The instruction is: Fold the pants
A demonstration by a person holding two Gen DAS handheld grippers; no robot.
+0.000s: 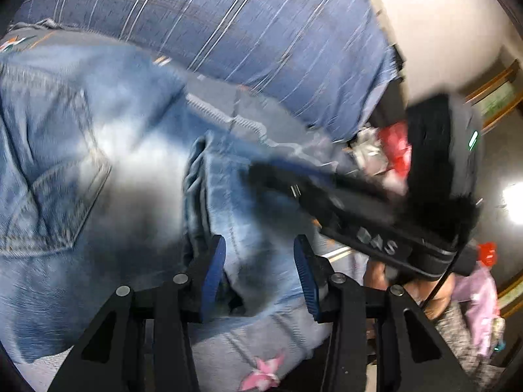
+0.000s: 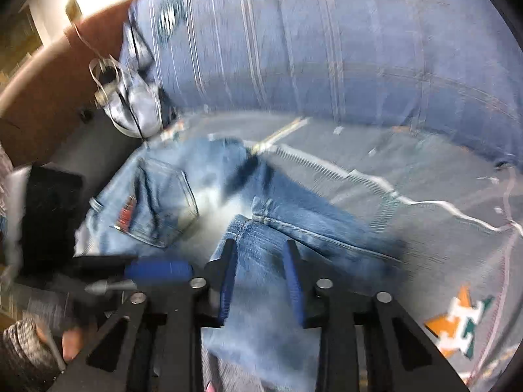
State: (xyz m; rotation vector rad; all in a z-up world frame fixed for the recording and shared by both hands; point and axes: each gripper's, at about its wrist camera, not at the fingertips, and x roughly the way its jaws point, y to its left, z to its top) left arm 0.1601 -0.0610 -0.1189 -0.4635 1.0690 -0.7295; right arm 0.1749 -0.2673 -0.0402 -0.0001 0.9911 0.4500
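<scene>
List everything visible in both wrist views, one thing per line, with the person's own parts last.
jeans: one pair, faded blue, lying on the bedspread, back pocket up
bedspread: one, grey, white zigzag stitching, star patch near the right gripper
striped cushion: one, blue with pale stripes, behind the jeans
pink flower print: one, on grey cloth, near edge
clutter: red and white items, blurred, beside the bed
left gripper: black with blue pads, denim fold between its jaws
right gripper: black with blue pads, denim between its jaws
sleeve: one, grey knit, lower left
</scene>
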